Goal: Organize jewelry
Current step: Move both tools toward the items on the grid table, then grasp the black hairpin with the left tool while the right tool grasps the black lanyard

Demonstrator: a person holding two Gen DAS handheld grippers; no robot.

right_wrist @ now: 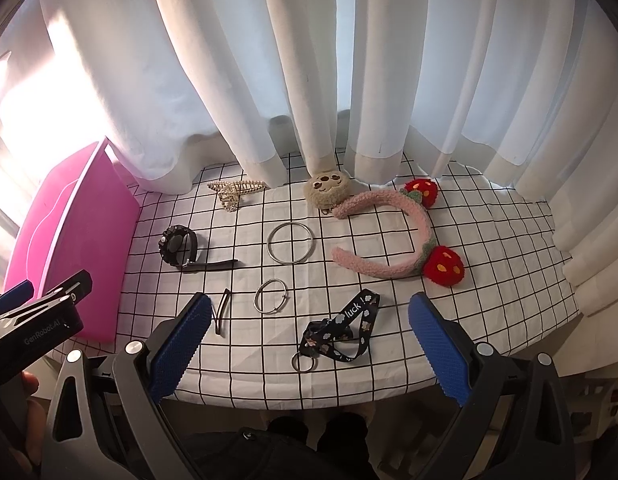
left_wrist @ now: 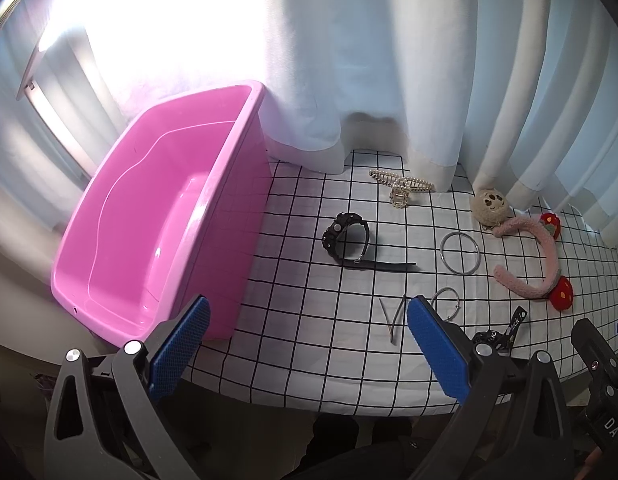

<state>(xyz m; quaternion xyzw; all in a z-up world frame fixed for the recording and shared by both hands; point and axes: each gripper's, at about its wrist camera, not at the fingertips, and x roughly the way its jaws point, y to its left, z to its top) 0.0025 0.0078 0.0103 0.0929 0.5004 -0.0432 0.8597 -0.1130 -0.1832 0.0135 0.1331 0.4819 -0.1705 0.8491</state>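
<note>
Both grippers, left (left_wrist: 309, 336) and right (right_wrist: 309, 332), jaws wide, empty; approach the lanyard (right_wrist: 341, 330) near the counter's front edge squarely, then carry to the pink bin (left_wrist: 157, 216).

White curtains (right_wrist: 309, 60) hang behind the tabletop (right_wrist: 489, 240). A white cloth with black squares covers it. Sunlight shines through on the left.

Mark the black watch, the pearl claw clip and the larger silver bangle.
black watch (right_wrist: 175, 244), right wrist view, on the round case.
pearl claw clip (right_wrist: 233, 192), right wrist view, on the hinge.
larger silver bangle (left_wrist: 443, 257), left wrist view, on the ring's left edge.
</note>
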